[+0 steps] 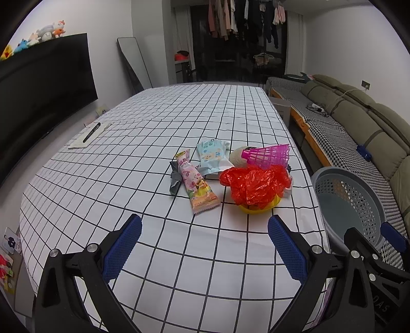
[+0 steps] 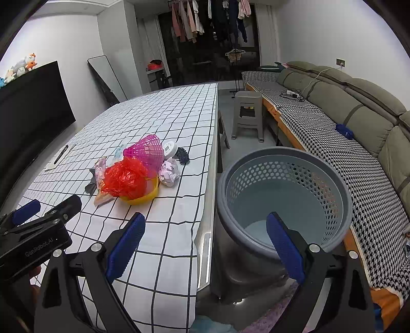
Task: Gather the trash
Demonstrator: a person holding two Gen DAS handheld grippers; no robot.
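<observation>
The checked table (image 1: pixel 179 115) bears a heap of trash, red plastic bag (image 1: pixel 253 185) foremost, beside the empty grey basket (image 2: pixel 282 164) set alongside for easy drops, while left gripper (image 1: pixel 205 246) and right gripper (image 2: pixel 205 246) hover wide-jawed, holding nothing.

White walls all round, pretty dim room. Big black flat TV screen (image 1: pixel 43 84) fills the left of the frame with plush toys (image 1: pixel 48 32) lined up on top. Olive-green cushioned sofa (image 2: pixel 358 102) runs down the right, grey plastic stool (image 2: pixel 248 112) beside it. Clothes hanging on a rack (image 1: pixel 243 20) top centre, tall mirror (image 1: pixel 133 61) leaning on the far wall.
</observation>
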